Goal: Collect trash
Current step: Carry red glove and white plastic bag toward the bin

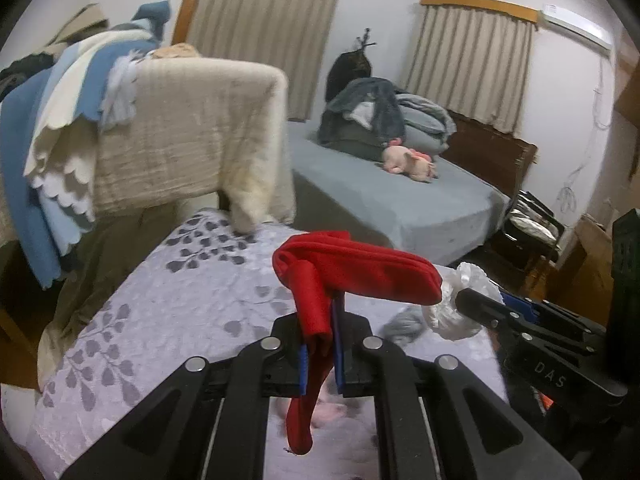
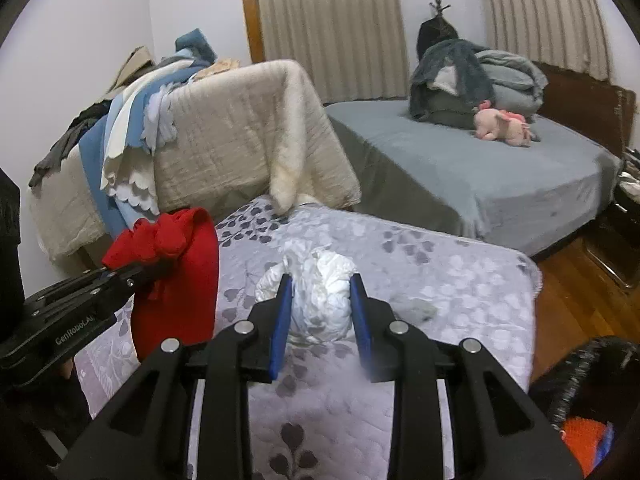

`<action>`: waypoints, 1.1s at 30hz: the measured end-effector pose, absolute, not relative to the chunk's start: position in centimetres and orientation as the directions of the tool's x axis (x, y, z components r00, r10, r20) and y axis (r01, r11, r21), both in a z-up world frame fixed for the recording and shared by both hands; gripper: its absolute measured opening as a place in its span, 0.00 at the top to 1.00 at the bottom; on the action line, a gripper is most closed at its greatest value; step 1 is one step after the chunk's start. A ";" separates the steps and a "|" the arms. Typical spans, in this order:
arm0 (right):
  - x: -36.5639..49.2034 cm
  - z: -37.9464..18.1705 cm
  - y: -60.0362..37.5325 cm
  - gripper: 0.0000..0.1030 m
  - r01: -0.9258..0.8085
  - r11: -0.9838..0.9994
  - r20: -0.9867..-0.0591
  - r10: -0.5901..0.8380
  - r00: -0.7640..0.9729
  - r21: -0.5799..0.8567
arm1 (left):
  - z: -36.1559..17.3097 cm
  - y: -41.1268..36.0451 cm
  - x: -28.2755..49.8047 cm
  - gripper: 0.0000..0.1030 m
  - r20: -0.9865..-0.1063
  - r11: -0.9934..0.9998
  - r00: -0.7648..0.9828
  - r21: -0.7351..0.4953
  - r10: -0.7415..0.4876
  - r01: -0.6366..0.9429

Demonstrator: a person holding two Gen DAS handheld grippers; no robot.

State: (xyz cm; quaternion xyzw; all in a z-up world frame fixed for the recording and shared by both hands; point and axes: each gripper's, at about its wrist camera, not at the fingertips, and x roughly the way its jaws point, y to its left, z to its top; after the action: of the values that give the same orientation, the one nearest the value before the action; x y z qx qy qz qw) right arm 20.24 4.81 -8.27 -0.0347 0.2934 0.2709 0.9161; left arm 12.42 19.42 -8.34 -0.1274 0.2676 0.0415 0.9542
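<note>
The left claw is clamped on a red sock, its blue pads squeezed tight on the cloth. Part of the sock bunches above the jaws and folds over to the right; the rest hangs down between the black arms, held clear above the bed. In the right wrist view the same sock hangs from the left claw at the left edge, well above the bed with its pale lilac leaf-print cover.

The right claw is clamped on a white wad of crumpled plastic or paper, one blue pad pressing each side. The wad bulges above and past the fingertips and is lifted off the cover. From the left wrist view, the wad shows at the tip of the right claw, just right of the sock.

A small grey scrap lies on the cover just right of the right claw; it also shows blurred between the two claws in the left view.

At the head of the near bed a cream blanket drapes over a board, with blue and white scalloped cloths heaped beside it. Across a gap stands a second bed in grey, carrying a pile of bedding and a pink plush toy. Striped curtains hang behind. A wood floor shows at right
</note>
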 end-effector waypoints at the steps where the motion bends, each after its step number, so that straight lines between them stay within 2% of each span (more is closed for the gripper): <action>1: 19.9 -8.0 4.1 0.73 -0.508 0.856 -0.551 0.471 0.689 0.098 | -8.2 18.9 12.4 0.91 -0.519 0.966 0.855 -0.221 0.002 -0.137; 18: 15.5 -5.3 -7.9 0.73 -0.349 0.934 -0.504 0.341 0.794 0.081 | -6.6 7.4 12.2 0.91 -0.507 0.973 0.843 -0.218 -0.181 0.078; 33: 11.7 -5.7 -20.0 0.73 -0.113 0.991 -0.507 0.133 0.852 0.069 | -5.9 -3.6 12.7 0.91 -0.500 0.923 0.776 -0.227 -0.385 0.312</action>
State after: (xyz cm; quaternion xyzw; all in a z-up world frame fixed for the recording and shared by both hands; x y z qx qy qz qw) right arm 11.75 -20.04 -5.67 0.0184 0.2645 0.0640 0.9621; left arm 12.67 -3.56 -5.95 -0.0656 0.2787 -0.1852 0.9401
